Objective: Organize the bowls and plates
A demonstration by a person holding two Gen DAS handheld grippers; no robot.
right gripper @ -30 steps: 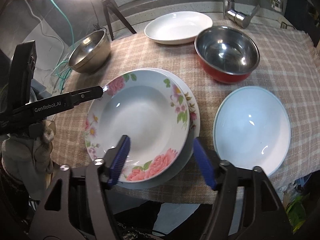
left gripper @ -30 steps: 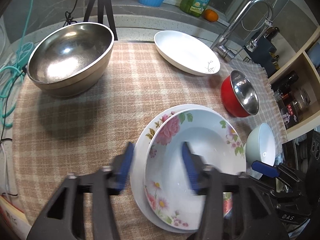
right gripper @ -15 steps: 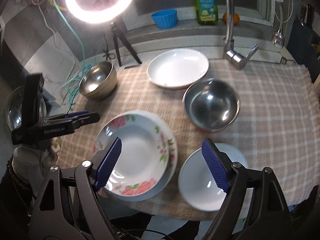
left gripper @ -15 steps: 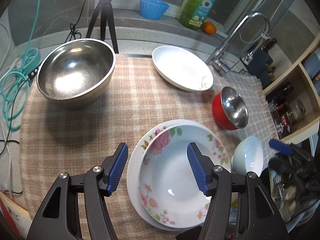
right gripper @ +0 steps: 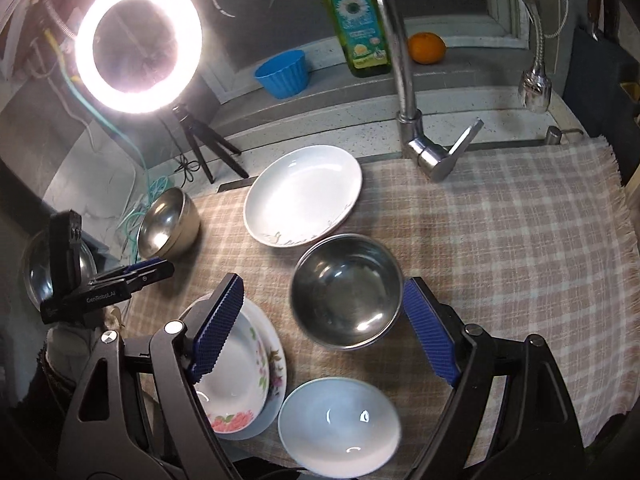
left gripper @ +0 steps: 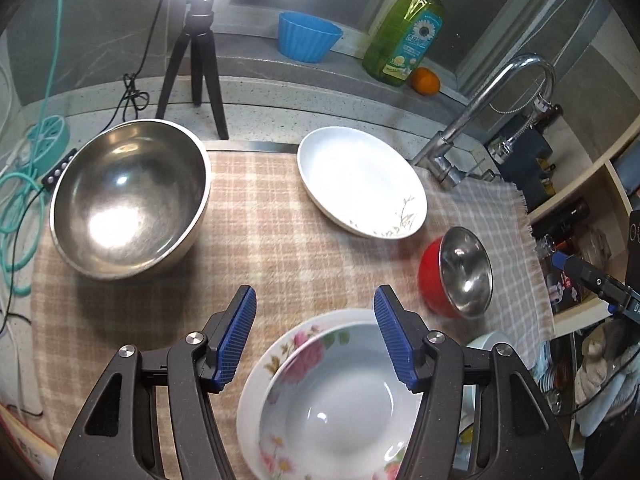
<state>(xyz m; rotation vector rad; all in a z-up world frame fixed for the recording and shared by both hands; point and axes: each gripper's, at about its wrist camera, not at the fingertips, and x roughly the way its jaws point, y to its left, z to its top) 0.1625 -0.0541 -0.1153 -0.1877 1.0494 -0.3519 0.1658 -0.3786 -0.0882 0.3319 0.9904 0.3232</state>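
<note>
Both claws stand parted and grip nothing: the left gripper (left gripper: 314, 334) hangs over the checked cloth (left gripper: 272, 240) above the floral stack, and the right gripper (right gripper: 322, 330), spread wider, frames the red-sided bowl without touching it.

From the left, the large steel bowl (left gripper: 128, 196) is empty, its brushed inside shining. The floral bowl (left gripper: 332, 404), glossy and pink-flowered, sits nested in a floral plate (left gripper: 256, 380) at the near edge. Farther back lies a shallow white plate (left gripper: 360, 180) with a faint sprig pattern, empty. The red bowl (left gripper: 456, 272) has a polished steel lining, empty too. Near the front edge sits a smooth pale bowl (right gripper: 340, 426), empty.
</note>
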